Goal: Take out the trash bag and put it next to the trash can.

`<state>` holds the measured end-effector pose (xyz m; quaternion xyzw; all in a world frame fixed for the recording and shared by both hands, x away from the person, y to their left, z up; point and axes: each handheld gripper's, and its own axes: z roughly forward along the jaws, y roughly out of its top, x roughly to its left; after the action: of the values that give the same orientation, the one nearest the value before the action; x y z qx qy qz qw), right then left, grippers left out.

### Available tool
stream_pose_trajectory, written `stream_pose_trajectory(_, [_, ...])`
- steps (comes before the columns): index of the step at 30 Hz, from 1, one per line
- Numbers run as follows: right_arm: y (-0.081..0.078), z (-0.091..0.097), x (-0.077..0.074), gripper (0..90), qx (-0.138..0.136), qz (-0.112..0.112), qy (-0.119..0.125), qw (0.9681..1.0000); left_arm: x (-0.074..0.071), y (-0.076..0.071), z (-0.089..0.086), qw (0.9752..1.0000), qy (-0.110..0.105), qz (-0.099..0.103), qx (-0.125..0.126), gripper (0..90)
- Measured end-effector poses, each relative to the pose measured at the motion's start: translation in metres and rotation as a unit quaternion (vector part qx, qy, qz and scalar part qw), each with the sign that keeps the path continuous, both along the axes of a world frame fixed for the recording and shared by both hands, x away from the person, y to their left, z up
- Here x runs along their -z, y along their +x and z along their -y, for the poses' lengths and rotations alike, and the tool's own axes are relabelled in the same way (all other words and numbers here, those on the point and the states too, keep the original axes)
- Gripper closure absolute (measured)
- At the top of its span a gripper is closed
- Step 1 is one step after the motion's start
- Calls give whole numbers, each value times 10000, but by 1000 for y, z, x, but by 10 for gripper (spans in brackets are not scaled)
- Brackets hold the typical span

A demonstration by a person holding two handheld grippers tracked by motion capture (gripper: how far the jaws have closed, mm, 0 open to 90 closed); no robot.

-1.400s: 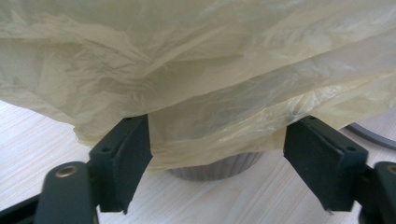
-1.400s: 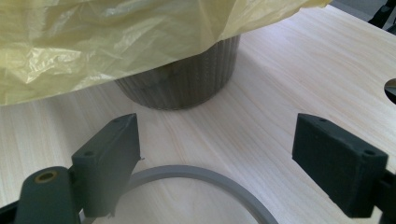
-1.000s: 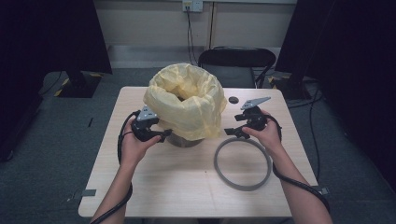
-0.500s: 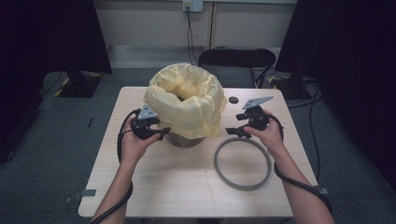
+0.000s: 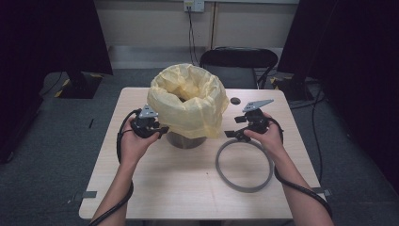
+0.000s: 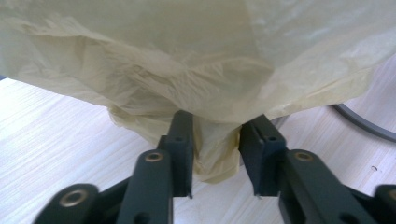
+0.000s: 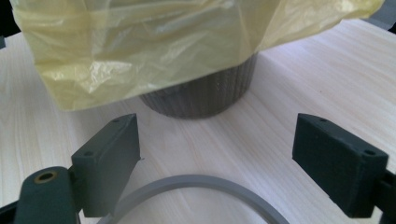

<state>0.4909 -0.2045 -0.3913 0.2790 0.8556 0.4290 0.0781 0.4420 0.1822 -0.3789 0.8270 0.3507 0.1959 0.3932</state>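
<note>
Pale wood forms the surface (image 5: 188, 188), on which a grey bin (image 7: 205, 95) lined with a yellow bag (image 5: 188, 101) is set near the far edge. A hanging fold of the bag is straddled by the left tool (image 6: 215, 151), its jaws partly closed, while the right tool (image 7: 231, 165) is held spread above the grey ring (image 5: 244, 165) lying just right of the bin. Bag fitting is judged to be in hand; next, the fold would be pinched and drawn down.

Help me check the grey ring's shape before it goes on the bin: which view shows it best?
The high view: the whole grey ring lies flat on the table, beside the bagged bin. The right gripper view catches just an arc between the open jaws; the left gripper view shows a sliver at the edge.
</note>
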Motion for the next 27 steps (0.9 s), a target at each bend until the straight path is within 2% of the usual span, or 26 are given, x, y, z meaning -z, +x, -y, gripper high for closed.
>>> stream_pose_trajectory(5, [0, 2, 1, 144, 15, -2, 11, 10000, -5, -3, -6, 9999, -67, -24, 141, 885])
stream_pose_trajectory(6, [0, 1, 1, 144, 13, 2, 13, 10000, -6, -3, -8, 9998, -66, -60, 165, 897])
stream_pose_trajectory(12, [2, -4, 2, 143, -25, 30, 49, 10000, -11, -8, -15, 9996, -93, -80, 249, 900])
stream_pose_trajectory(14, [3, -7, 1, 143, -54, 23, 148, 9999, -12, -10, -16, 9995, -136, -102, 278, 900])
stream_pose_trajectory(16, [4, -12, 0, 143, -83, 78, 159, 9998, -12, -10, -16, 9993, -184, -127, 314, 900])
stream_pose_trajectory(20, [8, -26, -3, 139, -111, 119, 171, 9997, -15, -10, -16, 9991, -108, -177, 376, 900])
stream_pose_trajectory(23, [12, -35, -4, 142, -165, 87, 233, 9996, -18, -9, -17, 9991, -76, -190, 384, 900])
stream_pose_trajectory(27, [16, -47, -4, 144, -238, 74, 165, 9996, -20, -11, -19, 9991, -75, -213, 370, 900])
